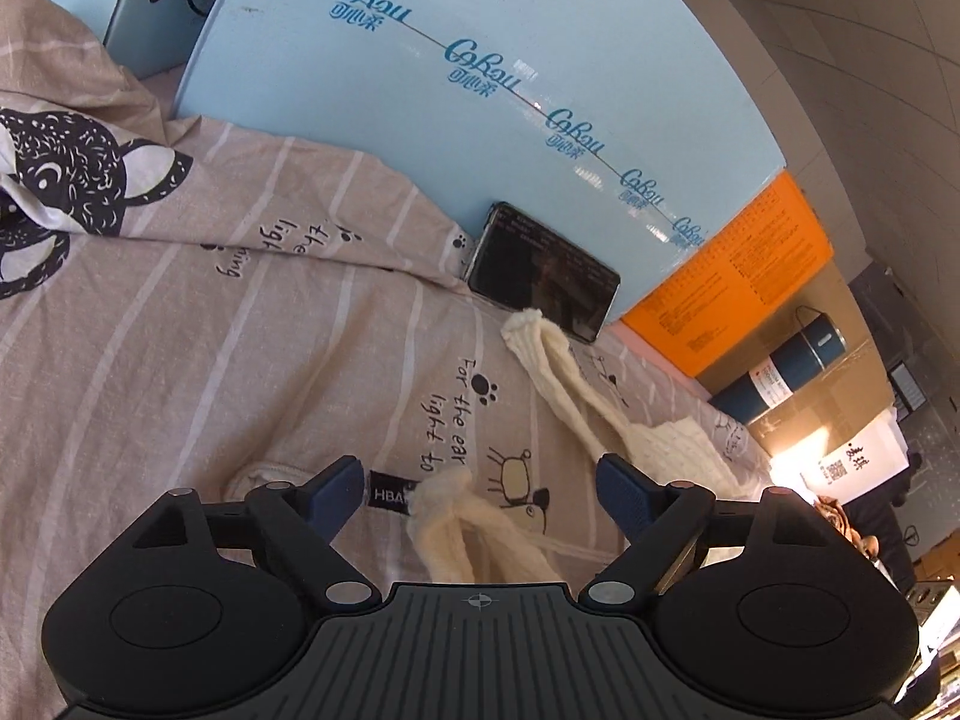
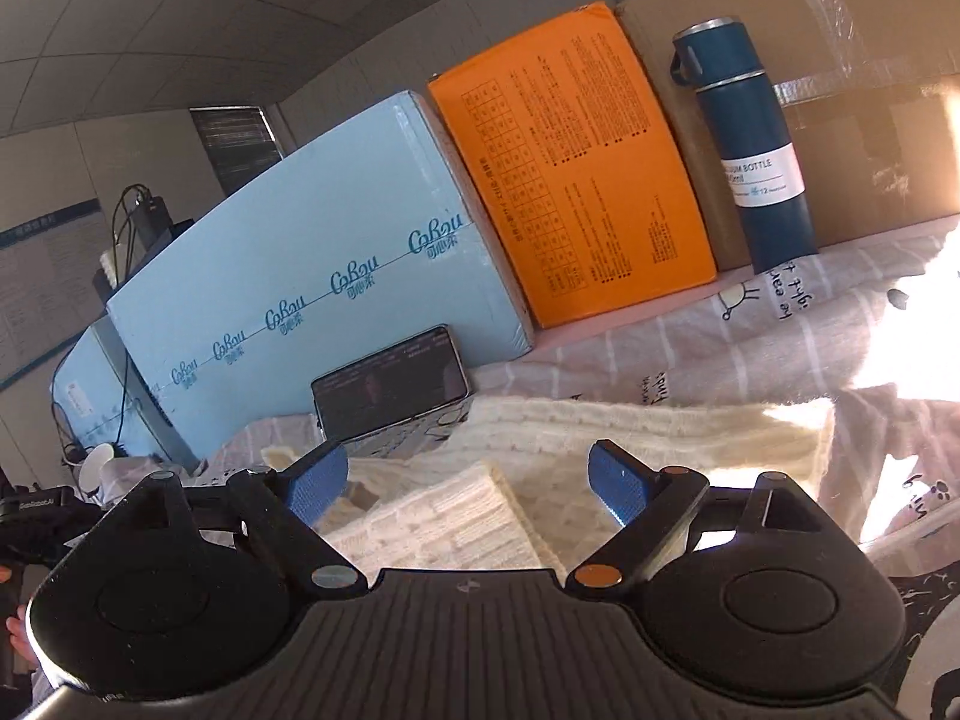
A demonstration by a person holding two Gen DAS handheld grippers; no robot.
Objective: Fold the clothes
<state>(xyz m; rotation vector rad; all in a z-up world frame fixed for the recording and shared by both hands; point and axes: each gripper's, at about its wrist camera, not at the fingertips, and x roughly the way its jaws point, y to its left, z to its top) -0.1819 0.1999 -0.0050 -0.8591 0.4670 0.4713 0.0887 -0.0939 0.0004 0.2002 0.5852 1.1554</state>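
Phone (image 2: 390, 381) leaning on pale blue box (image 2: 312, 276) — orange box (image 2: 576, 168), blue flask (image 2: 750, 150), cardboard box (image 2: 870, 168) behind, apparently.

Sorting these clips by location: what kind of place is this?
Probably a makeshift work surface in an office or storeroom, not a home. A printed sheet serves as the surface, stacked cartons such as the blue box line its edge, and panelled ceiling tiles show overhead.

The black left gripper (image 1: 480, 489) has its blue-padded fingers (image 1: 339, 489) spread wide, holding nothing. The black right gripper (image 2: 468, 480) is likewise spread wide and empty.
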